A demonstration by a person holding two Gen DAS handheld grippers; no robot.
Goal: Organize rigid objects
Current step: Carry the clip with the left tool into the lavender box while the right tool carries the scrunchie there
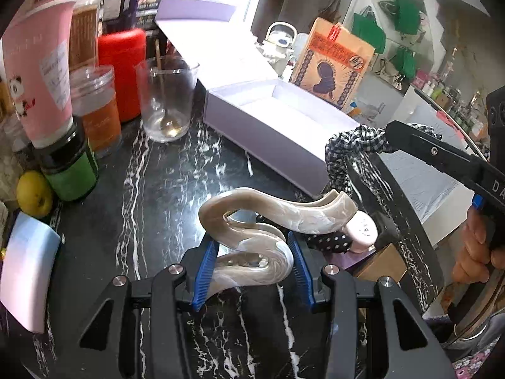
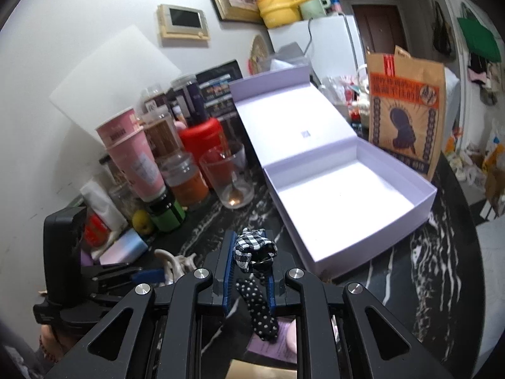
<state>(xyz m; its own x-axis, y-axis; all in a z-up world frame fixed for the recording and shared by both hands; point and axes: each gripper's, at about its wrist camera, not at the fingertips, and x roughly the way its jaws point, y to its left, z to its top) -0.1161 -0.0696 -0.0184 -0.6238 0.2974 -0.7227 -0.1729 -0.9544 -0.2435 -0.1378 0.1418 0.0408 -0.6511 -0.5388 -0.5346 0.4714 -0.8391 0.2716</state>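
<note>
My left gripper (image 1: 252, 249) is shut on a large pearly beige hair claw clip (image 1: 252, 221), held just above the black marble table (image 1: 151, 195). My right gripper (image 2: 251, 255) is shut on a black-and-white checked hair accessory (image 2: 252, 248), which also shows at the right of the left wrist view (image 1: 353, 142). A black polka-dot hair piece (image 2: 257, 304) lies under the right gripper and beside the claw clip (image 1: 328, 241). An open, empty lilac box (image 2: 341, 202) with its lid raised stands ahead, also seen in the left wrist view (image 1: 284, 117).
Left of the box stand a glass with a spoon (image 1: 165, 101), an orange jar (image 1: 96, 110), a red container (image 1: 121, 69), a pink tube (image 1: 39, 72), a green jar (image 1: 69, 170) and a lemon (image 1: 33, 194). A brown paper bag (image 2: 405, 107) stands behind the box.
</note>
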